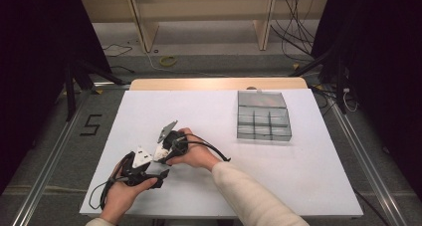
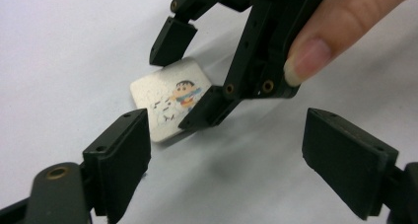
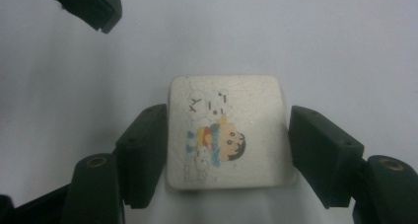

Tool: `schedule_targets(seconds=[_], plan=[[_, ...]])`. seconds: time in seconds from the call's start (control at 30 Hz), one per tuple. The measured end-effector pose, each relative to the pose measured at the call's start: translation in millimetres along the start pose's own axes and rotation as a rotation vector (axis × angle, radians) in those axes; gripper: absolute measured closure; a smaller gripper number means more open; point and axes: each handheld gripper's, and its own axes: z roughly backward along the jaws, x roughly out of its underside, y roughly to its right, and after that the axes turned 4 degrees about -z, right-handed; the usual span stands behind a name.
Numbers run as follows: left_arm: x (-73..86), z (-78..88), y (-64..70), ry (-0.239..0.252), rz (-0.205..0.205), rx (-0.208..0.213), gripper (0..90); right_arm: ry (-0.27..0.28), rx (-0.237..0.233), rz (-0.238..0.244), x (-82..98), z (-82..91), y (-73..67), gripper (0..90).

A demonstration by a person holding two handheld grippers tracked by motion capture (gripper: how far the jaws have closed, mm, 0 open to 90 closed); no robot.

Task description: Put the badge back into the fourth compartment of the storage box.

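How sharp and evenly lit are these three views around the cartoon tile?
High view: table bright, surroundings dark, cartoon tile hidden behind the hands. Left gripper view: tile fairly sharp, near jaws soft, a shadow beside it. Right gripper view: tile slightly soft, dim corners.

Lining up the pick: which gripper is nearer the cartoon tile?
Right. The right gripper straddles the cartoon tile, one jaw on each side, apparently not yet clamped. The left gripper waits open, just short of the tile, pointing toward it.
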Motion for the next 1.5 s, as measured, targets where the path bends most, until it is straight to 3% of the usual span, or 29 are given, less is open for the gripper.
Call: schedule_targets(seconds=[0.43, 0.77, 1.1, 1.5], plan=[[-1.1, 2.1, -0.1, 0.008, 0.008, -0.017, 18.2, 0.036, 0.052, -0.006, 12.1, 42.9, 8.0, 33.8], [-1.5, 1.8, 0.4, 0.007, 0.009, -0.021, 18.2, 0.041, 0.099, -0.034, 38.3, 81.4, 18.4, 33.8], [-1.5, 1.5, 1.0, 0.007, 0.010, -0.020, 18.2, 0.040, 0.132, -0.018, 56.3, 108.0, 22.4, 33.8], [-1.6, 0.4, 1.6, 0.005, 0.011, -0.020, 18.5, 0.038, 0.191, -0.052, 91.1, 142.4, 31.4, 33.8]])
